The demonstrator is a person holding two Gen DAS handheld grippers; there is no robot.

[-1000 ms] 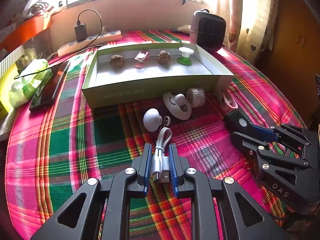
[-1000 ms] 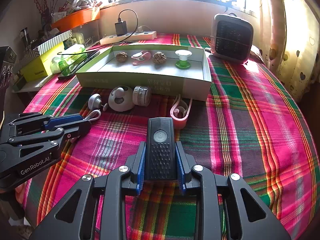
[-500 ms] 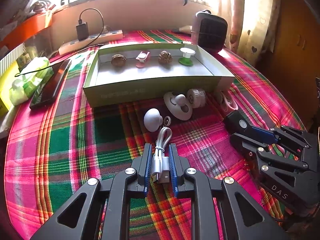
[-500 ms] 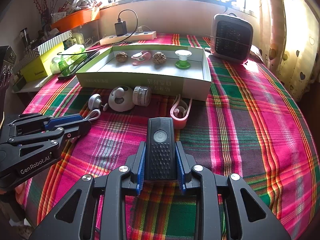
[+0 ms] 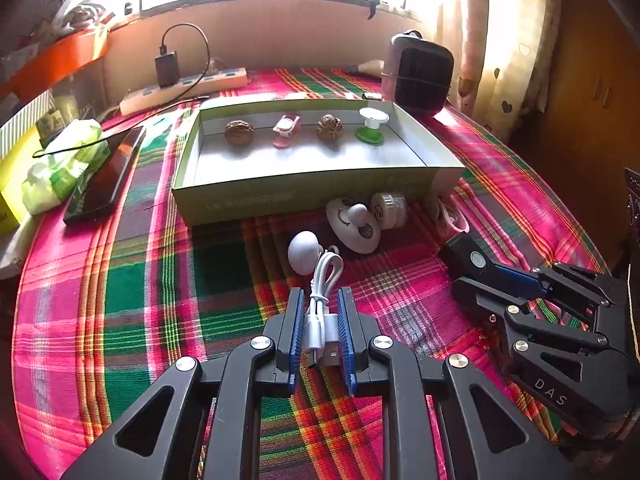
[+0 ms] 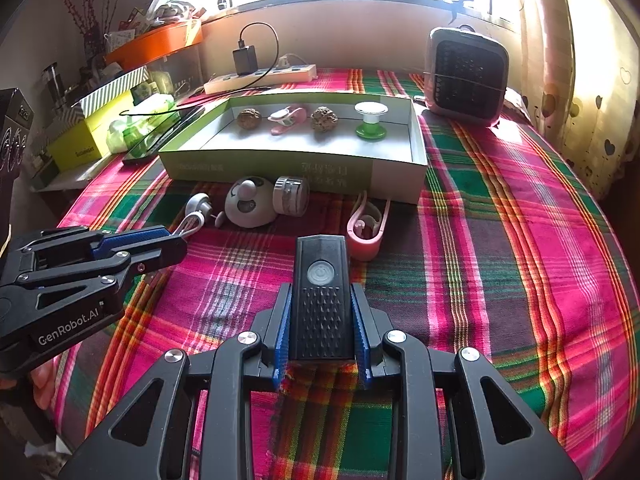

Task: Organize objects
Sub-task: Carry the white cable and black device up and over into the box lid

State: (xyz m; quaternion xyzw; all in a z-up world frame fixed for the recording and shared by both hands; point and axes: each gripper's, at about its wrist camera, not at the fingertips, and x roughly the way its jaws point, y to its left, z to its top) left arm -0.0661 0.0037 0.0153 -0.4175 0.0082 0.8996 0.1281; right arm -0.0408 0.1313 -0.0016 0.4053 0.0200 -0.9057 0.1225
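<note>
My left gripper (image 5: 319, 312) is shut on a coiled white USB cable (image 5: 322, 300), held just above the plaid cloth. My right gripper (image 6: 320, 312) is shut on a black remote-like device (image 6: 321, 292) with a round button; it also shows in the left wrist view (image 5: 470, 258). A shallow green box (image 5: 304, 196) lies ahead, holding two walnuts (image 5: 239, 132), a pink clip (image 5: 286, 130) and a green-and-white spool (image 5: 372, 124). In front of the box lie a white plug (image 5: 304, 254), a white round gadget (image 5: 352, 226), a small white roll (image 5: 388, 210) and a pink clip (image 6: 368, 226).
A small heater (image 6: 466, 76) stands at the back right. A power strip with charger (image 6: 260, 74) lies by the wall. A phone (image 5: 106, 176), a tissue pack (image 5: 60, 164) and boxes (image 6: 96, 128) sit at the left. The table edge curves close on the right.
The left gripper has drifted slightly with the cable still in it, so its view shifted a little. The right gripper and the black device have not moved.
</note>
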